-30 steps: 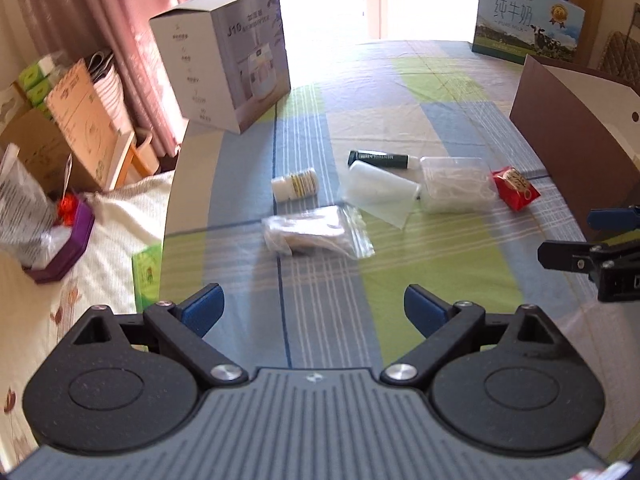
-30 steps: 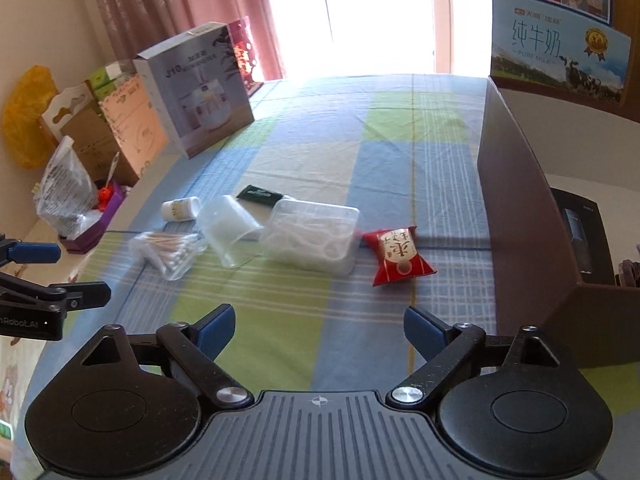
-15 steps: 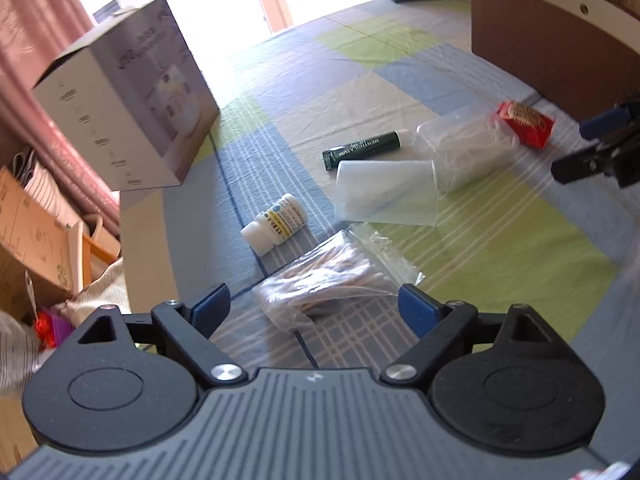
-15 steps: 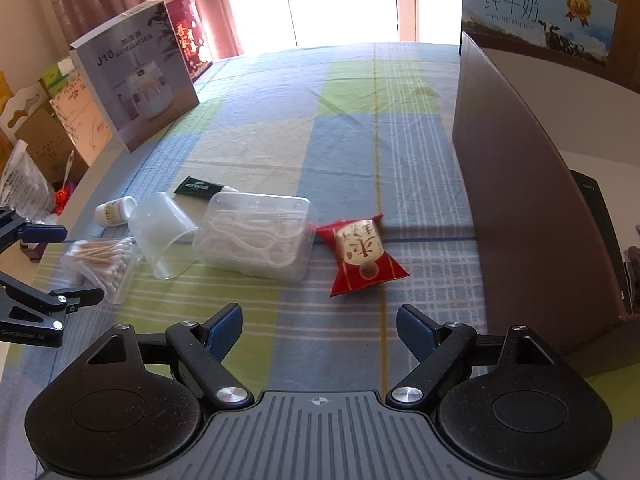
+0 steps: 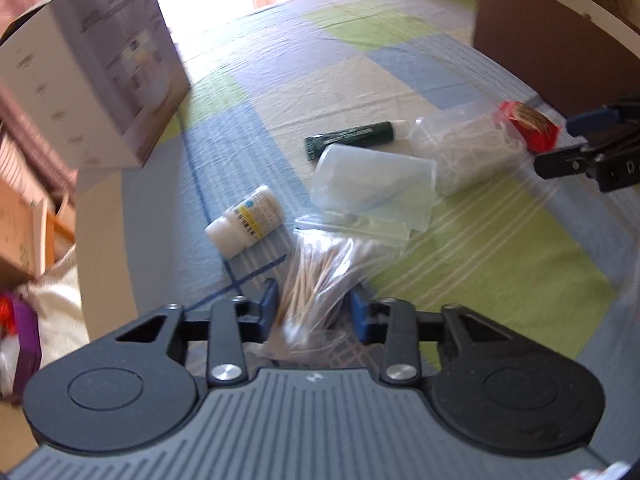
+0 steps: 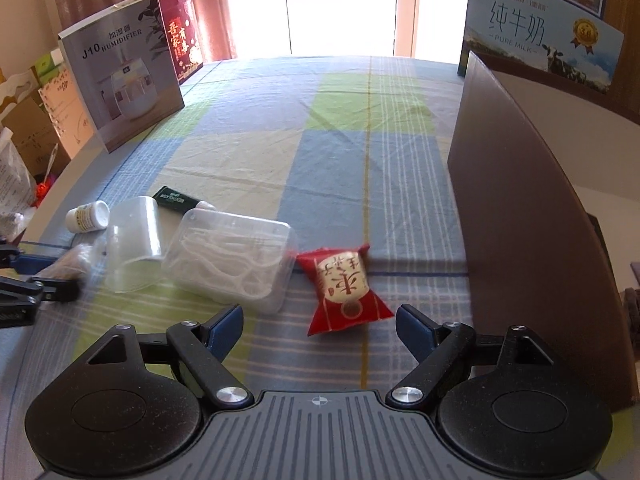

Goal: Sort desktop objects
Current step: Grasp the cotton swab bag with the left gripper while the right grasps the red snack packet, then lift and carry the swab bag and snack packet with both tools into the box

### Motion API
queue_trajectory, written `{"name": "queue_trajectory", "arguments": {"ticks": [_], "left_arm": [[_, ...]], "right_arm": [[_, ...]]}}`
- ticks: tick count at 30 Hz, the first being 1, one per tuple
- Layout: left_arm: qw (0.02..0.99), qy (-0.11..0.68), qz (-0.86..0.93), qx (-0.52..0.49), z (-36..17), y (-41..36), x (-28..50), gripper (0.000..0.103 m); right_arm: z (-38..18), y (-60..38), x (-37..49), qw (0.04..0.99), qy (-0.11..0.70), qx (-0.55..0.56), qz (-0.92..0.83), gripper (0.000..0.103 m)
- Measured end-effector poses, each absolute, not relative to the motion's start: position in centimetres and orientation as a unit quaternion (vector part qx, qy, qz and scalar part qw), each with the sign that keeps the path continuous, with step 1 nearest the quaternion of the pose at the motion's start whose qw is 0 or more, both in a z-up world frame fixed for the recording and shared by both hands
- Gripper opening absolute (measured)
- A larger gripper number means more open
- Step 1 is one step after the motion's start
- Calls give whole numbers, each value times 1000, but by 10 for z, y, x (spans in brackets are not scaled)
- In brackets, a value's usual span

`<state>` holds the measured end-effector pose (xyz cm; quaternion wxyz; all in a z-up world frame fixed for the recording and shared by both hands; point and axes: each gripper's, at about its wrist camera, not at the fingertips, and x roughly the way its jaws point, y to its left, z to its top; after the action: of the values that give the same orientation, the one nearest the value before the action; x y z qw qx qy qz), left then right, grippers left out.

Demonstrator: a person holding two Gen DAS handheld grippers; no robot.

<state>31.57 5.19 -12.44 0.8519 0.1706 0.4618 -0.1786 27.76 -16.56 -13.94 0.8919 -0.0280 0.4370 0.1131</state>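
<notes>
bag of cotton swabs [image 5: 316,280], on checked surface [image 5: 480,272] beside white pill bottle [image 5: 246,222]: pinched by left hand-held gripper [image 5: 314,314], jaws just closing. right hand-held gripper [image 6: 318,326]: spread, near red snack packet [image 6: 344,288].

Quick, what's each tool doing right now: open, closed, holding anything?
Left tool: jaws just closed on the bag of cotton swabs.
Right tool: open, empty, red snack packet just ahead.

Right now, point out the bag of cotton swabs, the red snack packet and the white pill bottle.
bag of cotton swabs [image 5: 316,280], left wrist view, on the sticks
red snack packet [image 6: 344,286], right wrist view, on its printed front
white pill bottle [image 5: 250,222], left wrist view, on its label
</notes>
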Motion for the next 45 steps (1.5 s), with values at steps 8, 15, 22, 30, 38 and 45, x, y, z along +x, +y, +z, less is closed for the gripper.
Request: {"name": "queue_trajectory", "arguments": {"ticks": [8,15,22,30,38,45], "left_arm": [[843,534,-52,36,-115,61,317,27],[833,553,-12,13,-114,55,317,28],[831,556,2,6,-117,49,318,31],[820,571,-31,-22,-113,39,290,23],[802,589,-82,-48,-111,8,241,23],[811,576,-101,-14,-113,-11,230,50]], "right_arm": [[-150,-162,293,894,433,-50,99,61],[-155,-165,300,890,438,-52,114,33],[-150,-174,283,875,464,-36,133,26],[-141,-185,231,844,505,-31,180,26],[-136,-201,197,834,521,-25,181,26],[-136,-198,194,848,498,-20,179,52]]}}
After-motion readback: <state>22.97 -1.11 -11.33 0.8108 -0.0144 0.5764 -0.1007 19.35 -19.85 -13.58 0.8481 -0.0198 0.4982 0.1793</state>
